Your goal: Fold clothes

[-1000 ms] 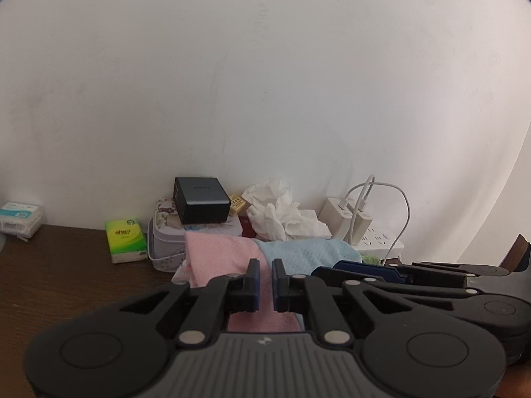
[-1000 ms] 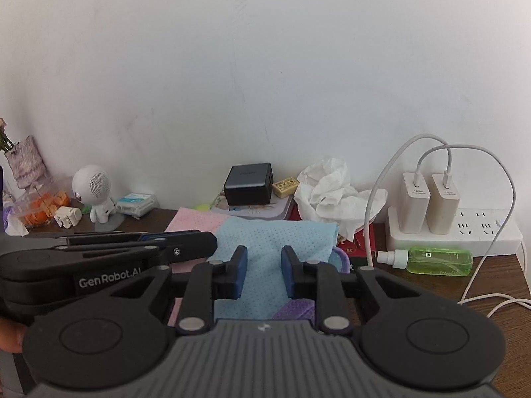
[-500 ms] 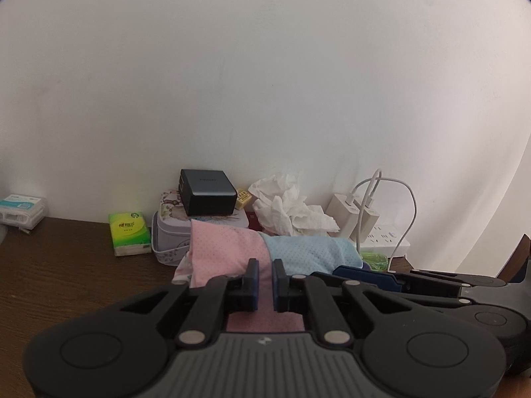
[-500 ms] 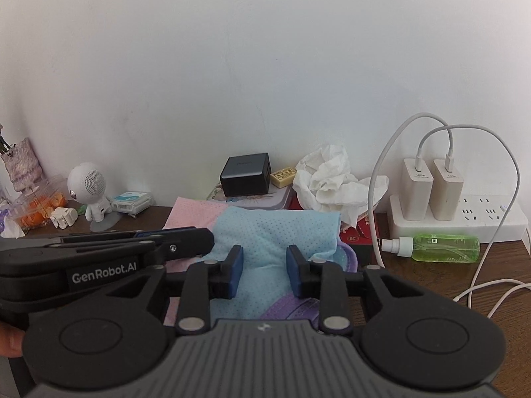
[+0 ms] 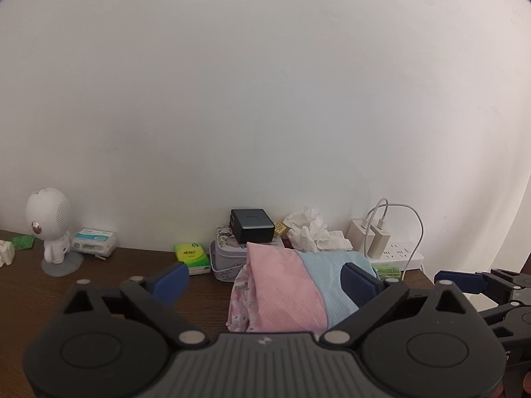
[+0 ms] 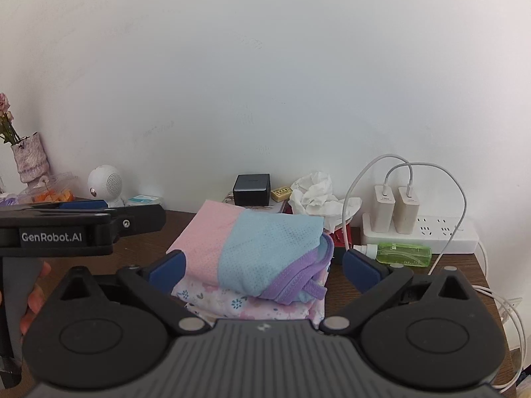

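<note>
Two hand-held grippers hover over the dark wooden worktop (image 6: 149, 242), jaws opening wide and gripping nothing: the left hand-held gripper (image 5: 265, 280) and the right hand-held gripper (image 6: 264, 267). Ahead of both, the folded pink-and-blue mesh garment (image 6: 252, 242) lies on a folded floral cloth (image 6: 232, 305), in front of a black charger block (image 6: 251, 189) and crumpled white tissue (image 6: 315, 195).

both jaws are opening wide, nothing pressed between the pads: left gripper (image 5: 265, 280) and right gripper (image 6: 264, 267) side by side, tilted slightly downward.
</note>
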`<control>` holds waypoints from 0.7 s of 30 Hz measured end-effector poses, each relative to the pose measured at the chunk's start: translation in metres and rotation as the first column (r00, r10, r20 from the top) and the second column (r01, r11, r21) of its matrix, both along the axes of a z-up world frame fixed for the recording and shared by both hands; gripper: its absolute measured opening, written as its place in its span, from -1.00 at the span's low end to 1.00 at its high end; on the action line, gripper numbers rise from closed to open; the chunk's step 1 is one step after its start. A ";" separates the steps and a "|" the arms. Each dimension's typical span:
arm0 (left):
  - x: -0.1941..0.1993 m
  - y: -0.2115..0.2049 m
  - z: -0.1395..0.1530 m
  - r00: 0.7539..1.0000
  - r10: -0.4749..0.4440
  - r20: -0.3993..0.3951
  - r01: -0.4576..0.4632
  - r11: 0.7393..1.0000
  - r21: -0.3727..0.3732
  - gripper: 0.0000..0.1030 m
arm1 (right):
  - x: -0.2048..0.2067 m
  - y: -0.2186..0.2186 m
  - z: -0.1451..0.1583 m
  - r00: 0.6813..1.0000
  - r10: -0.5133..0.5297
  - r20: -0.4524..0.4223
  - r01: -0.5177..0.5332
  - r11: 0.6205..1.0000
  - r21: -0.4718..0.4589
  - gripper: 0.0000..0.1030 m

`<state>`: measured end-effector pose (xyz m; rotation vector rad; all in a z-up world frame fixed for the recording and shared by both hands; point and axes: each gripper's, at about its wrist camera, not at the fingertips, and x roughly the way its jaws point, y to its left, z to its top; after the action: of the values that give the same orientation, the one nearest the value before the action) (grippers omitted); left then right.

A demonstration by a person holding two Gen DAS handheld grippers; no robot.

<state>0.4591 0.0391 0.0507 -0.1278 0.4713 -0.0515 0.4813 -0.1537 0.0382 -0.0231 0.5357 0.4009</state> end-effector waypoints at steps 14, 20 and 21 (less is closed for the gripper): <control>-0.123 -0.005 -0.006 0.996 0.048 -0.078 -0.047 0.999 0.016 1.00 | -0.118 -0.008 0.004 1.000 -0.006 -0.031 0.005 0.999 -0.046 1.00; -0.184 -0.004 -0.018 0.993 0.046 -0.112 -0.044 0.999 0.020 1.00 | -0.175 -0.016 -0.008 0.998 -0.014 -0.058 0.010 0.998 -0.066 0.99; -0.194 -0.004 -0.021 0.992 0.044 -0.119 -0.042 0.999 0.021 1.00 | -0.185 -0.018 -0.010 0.998 -0.013 -0.063 0.009 0.998 -0.067 0.99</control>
<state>0.2650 0.0347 0.0292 -0.1231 0.5885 0.0029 0.2967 -0.1718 0.0281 -0.0717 0.6111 0.3741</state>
